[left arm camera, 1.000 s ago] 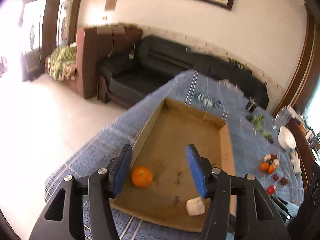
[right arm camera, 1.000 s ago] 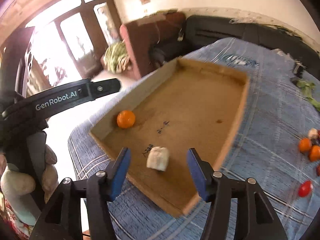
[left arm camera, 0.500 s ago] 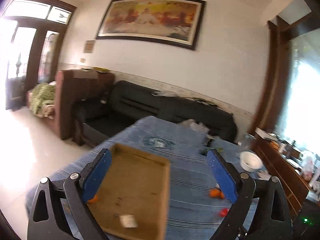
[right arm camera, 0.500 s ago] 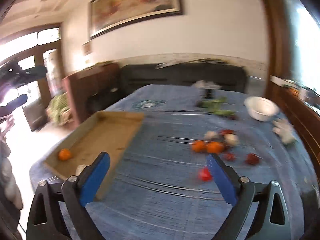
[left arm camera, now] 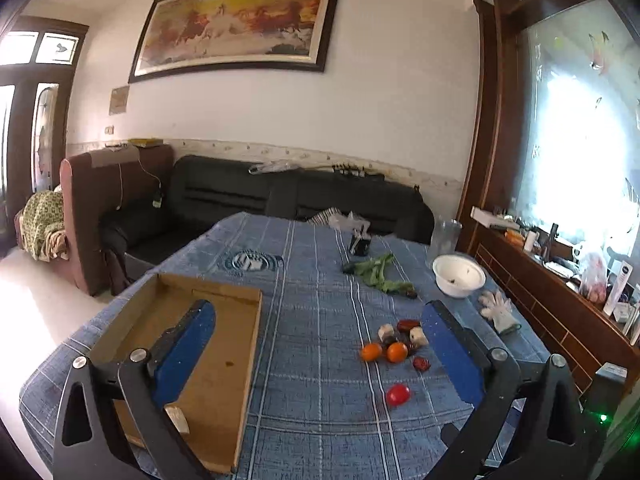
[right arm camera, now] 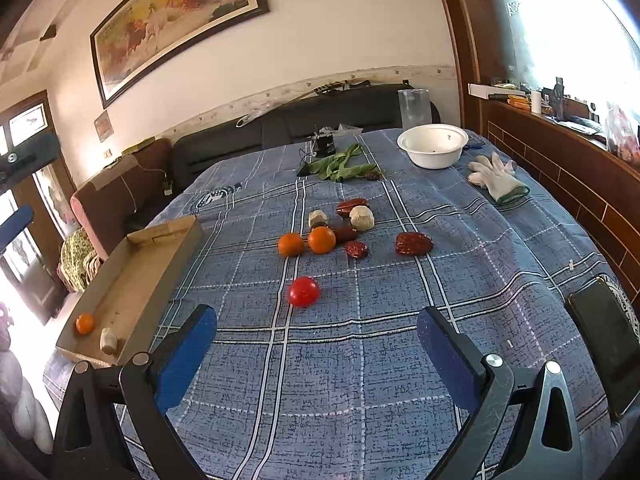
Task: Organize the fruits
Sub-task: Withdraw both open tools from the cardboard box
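Observation:
A cardboard tray (right arm camera: pixel 160 256) lies at the table's left end, with one orange (right arm camera: pixel 85 323) and a white chunk (right arm camera: pixel 108 340) inside. Mid-table sits a loose pile: two oranges (right arm camera: pixel 291 244), a red tomato (right arm camera: pixel 304 291), red dates (right arm camera: pixel 414 243) and white chunks (right arm camera: pixel 362 217). My right gripper (right arm camera: pixel 316 320) hovers open just short of the tomato, nothing between its fingers. My left gripper (left arm camera: pixel 316 312) is over the tray's (left arm camera: pixel 208 282) right side, its jaws opening and empty. The pile's oranges (left arm camera: pixel 397 351) and tomato (left arm camera: pixel 398 395) lie ahead, near its right finger.
A white bowl (right arm camera: pixel 433 146), a glass jar (right arm camera: pixel 414 108), green vegetables (right arm camera: pixel 344 166) and a small black object stand at the far end. A white glove (right arm camera: pixel 496 178) and a dark phone (right arm camera: pixel 604 336) lie on the right. A black sofa sits behind the table.
Both grippers swung away from over the tray toward the fruit pile on the right. Both jaws widened from half open to fully open, leaving the orange and white chunk in the tray.

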Demonstrator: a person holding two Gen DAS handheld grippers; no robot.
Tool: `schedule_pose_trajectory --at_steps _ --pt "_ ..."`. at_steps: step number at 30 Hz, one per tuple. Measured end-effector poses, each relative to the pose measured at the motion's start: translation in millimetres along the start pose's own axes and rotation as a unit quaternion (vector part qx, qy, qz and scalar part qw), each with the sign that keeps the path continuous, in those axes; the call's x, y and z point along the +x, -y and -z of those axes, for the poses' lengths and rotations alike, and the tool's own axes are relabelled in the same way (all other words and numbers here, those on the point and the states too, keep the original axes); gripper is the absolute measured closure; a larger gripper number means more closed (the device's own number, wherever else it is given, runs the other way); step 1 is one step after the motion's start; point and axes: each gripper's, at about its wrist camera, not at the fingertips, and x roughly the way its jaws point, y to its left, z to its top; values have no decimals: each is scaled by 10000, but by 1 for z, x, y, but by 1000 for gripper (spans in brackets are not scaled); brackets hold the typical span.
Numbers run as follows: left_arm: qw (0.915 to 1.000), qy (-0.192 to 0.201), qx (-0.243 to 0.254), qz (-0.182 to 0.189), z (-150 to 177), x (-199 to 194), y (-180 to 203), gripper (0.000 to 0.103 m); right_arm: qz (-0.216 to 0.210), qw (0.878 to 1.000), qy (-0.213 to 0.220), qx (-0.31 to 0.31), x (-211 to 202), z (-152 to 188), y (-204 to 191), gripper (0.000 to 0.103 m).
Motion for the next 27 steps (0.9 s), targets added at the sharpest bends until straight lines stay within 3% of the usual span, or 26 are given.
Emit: schedule_pose_trajectory --at_steps 27 --pt "9996 -121 -245 8 26 4 -14 0 106 9997 -228 -2 16 20 3 1"
